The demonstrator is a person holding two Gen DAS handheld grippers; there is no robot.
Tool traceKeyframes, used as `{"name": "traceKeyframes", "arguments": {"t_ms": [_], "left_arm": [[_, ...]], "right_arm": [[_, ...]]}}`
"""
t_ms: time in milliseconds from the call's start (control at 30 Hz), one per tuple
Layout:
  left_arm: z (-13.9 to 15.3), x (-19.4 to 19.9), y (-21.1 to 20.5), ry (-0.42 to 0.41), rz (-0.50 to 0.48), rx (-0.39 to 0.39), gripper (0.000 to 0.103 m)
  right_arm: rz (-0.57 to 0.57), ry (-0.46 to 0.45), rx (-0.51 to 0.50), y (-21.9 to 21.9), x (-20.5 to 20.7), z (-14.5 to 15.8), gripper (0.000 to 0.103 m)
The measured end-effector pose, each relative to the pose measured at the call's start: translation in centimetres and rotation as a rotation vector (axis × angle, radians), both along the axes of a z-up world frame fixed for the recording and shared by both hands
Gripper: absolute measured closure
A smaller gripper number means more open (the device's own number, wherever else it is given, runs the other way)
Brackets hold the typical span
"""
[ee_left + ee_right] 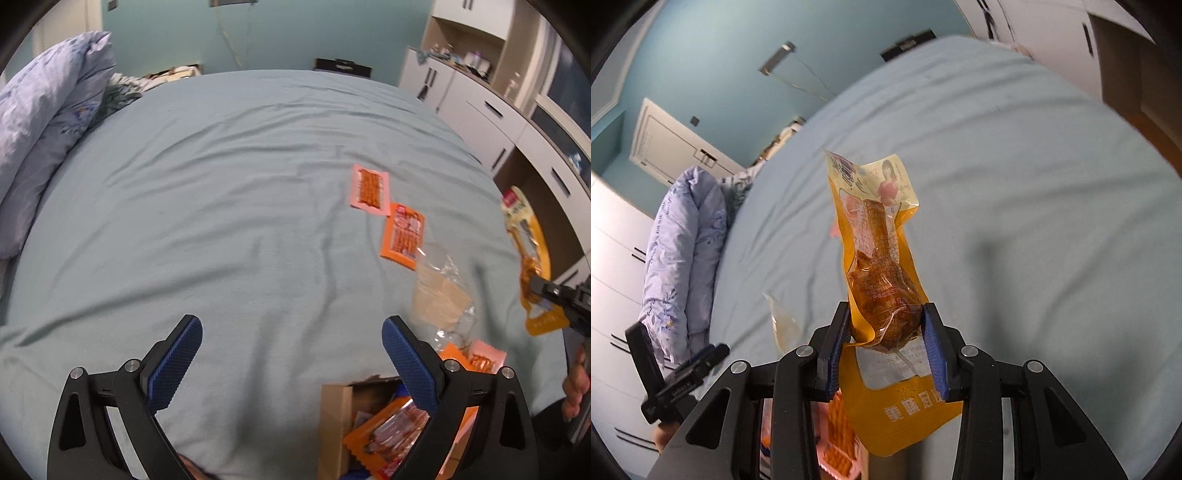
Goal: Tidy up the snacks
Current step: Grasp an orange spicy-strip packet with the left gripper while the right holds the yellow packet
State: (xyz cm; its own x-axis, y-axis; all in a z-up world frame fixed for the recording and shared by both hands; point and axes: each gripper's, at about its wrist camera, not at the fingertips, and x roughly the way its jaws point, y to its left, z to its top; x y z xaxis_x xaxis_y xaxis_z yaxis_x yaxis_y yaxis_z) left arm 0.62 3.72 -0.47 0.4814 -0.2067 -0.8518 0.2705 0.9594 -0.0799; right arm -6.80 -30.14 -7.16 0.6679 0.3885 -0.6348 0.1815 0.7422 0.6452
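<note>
Right claw (886, 332) clamped on yellow chicken-leg pouch (877, 258), carried above bed (1015, 166). Left claw (291, 354) wide open, empty. Next, likely: lay pouch beside orange snack packets (402, 236), or in cardboard box (334, 417).

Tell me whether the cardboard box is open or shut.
Open: the cardboard box lies on the bed with its mouth showing orange snack packets inside.

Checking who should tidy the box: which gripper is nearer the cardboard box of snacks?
Left. The left gripper hangs open right above the cardboard box; the right gripper holds the yellow packet farther off.
</note>
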Motion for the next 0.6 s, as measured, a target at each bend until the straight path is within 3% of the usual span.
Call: {"name": "traceKeyframes", "arguments": {"t_ms": [167,333,467,600], "left_arm": [[1.1,2.2,-3.3,-0.009,-0.089,0.03,0.003],[0.8,7.3,-9.6,0.077,-0.24,0.072,0.002],[-2.7,12.3,-16.6,0.245,-0.36,0.153,0.001],[-6.5,14.7,-21.7,0.348,-0.429,0.251,0.001]], "right_arm": [[0.002,0.0,-0.005,-0.5,2.2,0.6,0.067],[-0.023,0.022,0.022,-2.3,3.4,-0.3,0.067],[-0.084,0.043,0.044,-3.7,3.3,-1.2,0.067],[-0.119,0.045,0.081,-3.9,3.5,-1.3,0.067]]}}
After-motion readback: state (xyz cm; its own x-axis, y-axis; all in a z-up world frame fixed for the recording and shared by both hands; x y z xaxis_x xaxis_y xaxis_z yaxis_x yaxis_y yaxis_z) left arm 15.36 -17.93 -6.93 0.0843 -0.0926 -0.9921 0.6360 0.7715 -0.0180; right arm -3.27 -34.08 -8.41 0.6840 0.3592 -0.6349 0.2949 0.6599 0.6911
